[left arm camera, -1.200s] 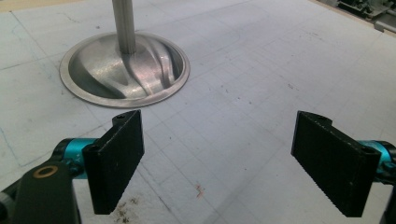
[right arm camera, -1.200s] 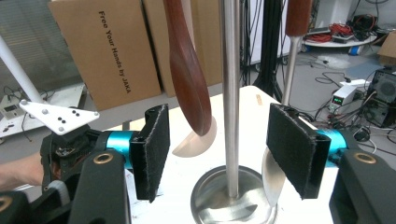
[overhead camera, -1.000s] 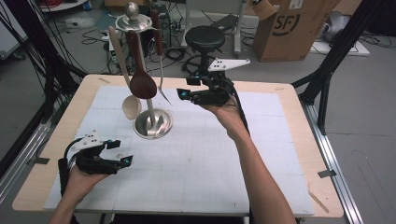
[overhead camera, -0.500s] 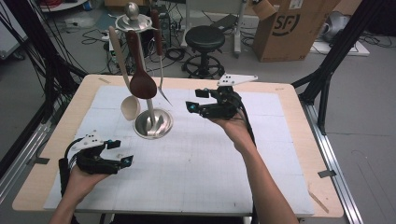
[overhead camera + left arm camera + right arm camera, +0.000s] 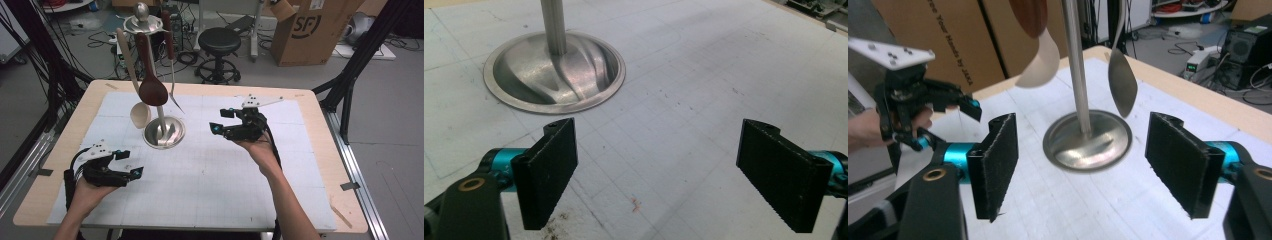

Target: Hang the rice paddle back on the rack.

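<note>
Since the earlier frames the right gripper has drawn back from the far side of the table, away from the hanging utensils, and sunk toward the white mat; its jaws have just been opening, and nothing sits between them. It now hovers to the right of the utensil stand, aimed back at it, jaws wide and empty. The stand keeps its place left of centre on the mat, with the dark wooden spoon, the pale spoon and the metal utensil all hanging from its top ring. The left gripper has not moved: it rests near the left front of the mat, jaws wide apart with nothing in them, pointing at the stand's round base. The retreat with spreading jaws reads like a release just finished, or a fresh line-up; either way, any next grasp on a hanging piece has to start from open air.
</note>
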A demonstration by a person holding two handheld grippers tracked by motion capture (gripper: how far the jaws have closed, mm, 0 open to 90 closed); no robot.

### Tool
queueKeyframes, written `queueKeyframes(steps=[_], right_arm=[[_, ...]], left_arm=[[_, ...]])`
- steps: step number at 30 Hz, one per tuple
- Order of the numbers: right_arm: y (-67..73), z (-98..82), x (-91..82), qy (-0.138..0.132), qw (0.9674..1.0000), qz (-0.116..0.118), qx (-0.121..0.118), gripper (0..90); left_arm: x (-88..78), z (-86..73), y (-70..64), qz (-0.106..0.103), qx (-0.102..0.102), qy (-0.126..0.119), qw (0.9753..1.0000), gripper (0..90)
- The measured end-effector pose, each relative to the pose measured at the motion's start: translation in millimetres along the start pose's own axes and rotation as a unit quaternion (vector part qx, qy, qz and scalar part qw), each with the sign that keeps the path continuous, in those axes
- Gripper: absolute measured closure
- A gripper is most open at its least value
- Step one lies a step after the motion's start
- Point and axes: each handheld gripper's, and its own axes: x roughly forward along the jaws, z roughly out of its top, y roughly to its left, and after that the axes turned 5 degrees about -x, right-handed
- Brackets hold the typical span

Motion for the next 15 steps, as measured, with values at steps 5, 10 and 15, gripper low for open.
queueKeyframes(steps=[5,10,15], right_arm=[[0.5,-9.5,-3.9,0.006,0.9998,-0.021,0.002,22.2],[1.7,-20.4,-7.8,0.013,0.9994,-0.031,0.001,19.7],[0.9,-30.8,-11.3,0.014,0.9990,-0.040,0.016,15.6]], left_arm=[[-0.3,0.1,-0.2,0.001,0.001,0.000,1.0000,17.3],[0.1,0.2,0.1,0.001,0.001,0.000,1.0000,17.3],[0.1,0.2,-0.3,0.000,0.001,0.001,1.0000,17.2]])
